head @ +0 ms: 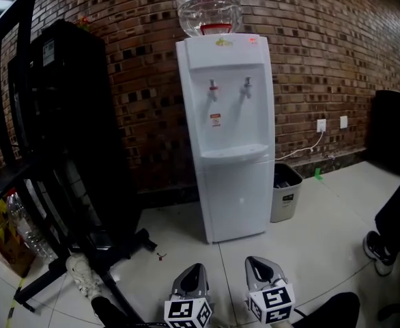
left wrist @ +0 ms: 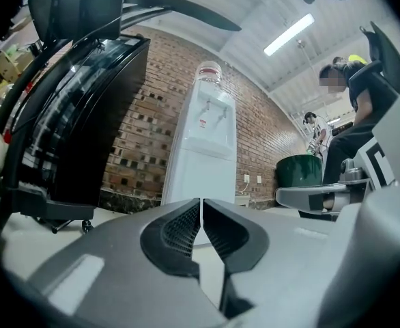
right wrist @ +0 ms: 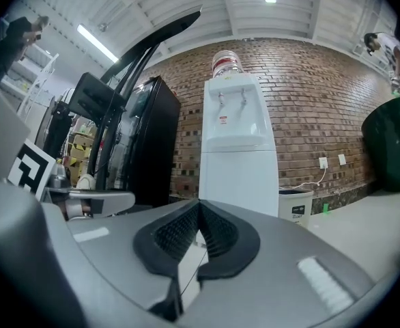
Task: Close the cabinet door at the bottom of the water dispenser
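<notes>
The white water dispenser [head: 231, 115] stands against the brick wall with a clear bottle [head: 208, 5] on top. Its bottom cabinet door [head: 237, 193] lies flush with the body. Both grippers hover low over the tiled floor, well short of the dispenser and side by side. My left gripper [head: 194, 270] is shut with nothing between its jaws, and my right gripper [head: 257, 262] is shut and empty too. The left gripper view has the left gripper [left wrist: 201, 205] aimed at the dispenser [left wrist: 203, 149]. In the right gripper view the right gripper [right wrist: 198, 209] faces the dispenser [right wrist: 239, 149] squarely.
A tall black cabinet [head: 63, 115] and a black wheeled frame [head: 84, 251] stand left of the dispenser. A grey bin [head: 285, 193] sits at its right, below a wall socket [head: 321, 125] with a cord. A person's shoe [head: 377, 248] is at the right edge.
</notes>
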The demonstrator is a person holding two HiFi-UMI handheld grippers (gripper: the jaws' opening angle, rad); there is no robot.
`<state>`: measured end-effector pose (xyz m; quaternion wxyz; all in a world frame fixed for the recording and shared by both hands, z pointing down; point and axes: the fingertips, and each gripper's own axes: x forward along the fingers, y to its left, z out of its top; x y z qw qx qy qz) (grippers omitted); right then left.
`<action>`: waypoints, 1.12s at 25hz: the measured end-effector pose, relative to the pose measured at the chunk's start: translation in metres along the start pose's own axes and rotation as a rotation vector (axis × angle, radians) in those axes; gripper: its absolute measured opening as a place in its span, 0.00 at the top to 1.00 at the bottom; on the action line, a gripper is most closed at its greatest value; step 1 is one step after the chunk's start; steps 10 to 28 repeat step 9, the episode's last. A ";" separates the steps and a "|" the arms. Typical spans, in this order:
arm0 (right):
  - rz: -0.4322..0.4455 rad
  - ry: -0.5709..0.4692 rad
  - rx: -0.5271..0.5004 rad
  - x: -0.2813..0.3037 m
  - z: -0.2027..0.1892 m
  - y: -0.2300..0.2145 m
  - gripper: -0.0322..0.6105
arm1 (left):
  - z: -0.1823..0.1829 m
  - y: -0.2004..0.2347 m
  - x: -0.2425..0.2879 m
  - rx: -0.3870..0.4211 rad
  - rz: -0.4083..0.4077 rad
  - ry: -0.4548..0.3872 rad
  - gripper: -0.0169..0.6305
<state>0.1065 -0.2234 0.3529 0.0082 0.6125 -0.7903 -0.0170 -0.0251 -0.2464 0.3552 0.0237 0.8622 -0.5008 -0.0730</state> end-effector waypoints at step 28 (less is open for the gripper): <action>0.015 0.019 0.013 -0.001 -0.011 0.003 0.95 | -0.007 0.005 -0.001 -0.021 0.018 0.041 0.95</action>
